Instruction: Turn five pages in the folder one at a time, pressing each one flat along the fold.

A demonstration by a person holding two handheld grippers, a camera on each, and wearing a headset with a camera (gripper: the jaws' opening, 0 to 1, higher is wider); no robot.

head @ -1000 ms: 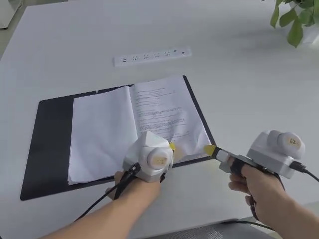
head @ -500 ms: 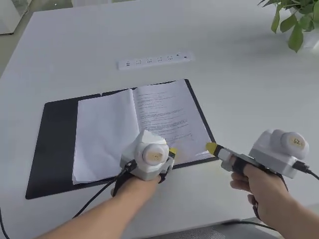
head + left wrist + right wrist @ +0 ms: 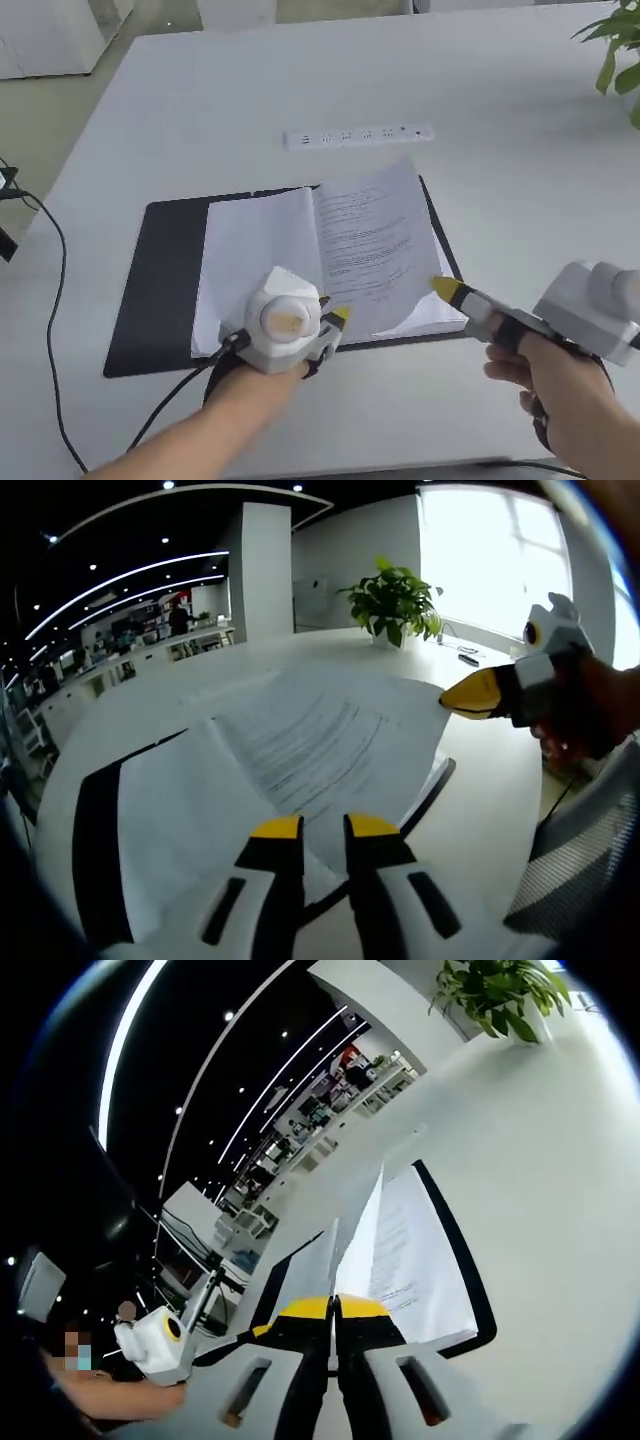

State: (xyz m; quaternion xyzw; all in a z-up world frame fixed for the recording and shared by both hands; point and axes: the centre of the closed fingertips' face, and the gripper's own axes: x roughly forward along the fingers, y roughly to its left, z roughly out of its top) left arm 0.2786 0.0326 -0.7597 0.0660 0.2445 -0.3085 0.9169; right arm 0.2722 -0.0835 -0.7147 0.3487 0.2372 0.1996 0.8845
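A black folder (image 3: 160,290) lies open on the white table, with a blank sheet (image 3: 255,260) on the left and a printed page (image 3: 370,240) on the right. My right gripper (image 3: 445,289) is shut on that page's lower right corner and holds it a little off the stack. In the right gripper view the pinched page (image 3: 358,1240) rises edge-on from the closed jaws of the right gripper (image 3: 334,1308). My left gripper (image 3: 335,316) sits at the folder's near edge by the fold. Its jaws stand a narrow gap apart over the paper, as the left gripper (image 3: 322,828) shows.
A white power strip (image 3: 358,135) lies beyond the folder. A potted plant (image 3: 620,50) stands at the far right of the table. A black cable (image 3: 50,300) runs along the floor to the left. Bare table surrounds the folder.
The head camera has shifted, so the folder sits further right in the picture. The printed page's lower right corner now rides up with the right gripper's tip.
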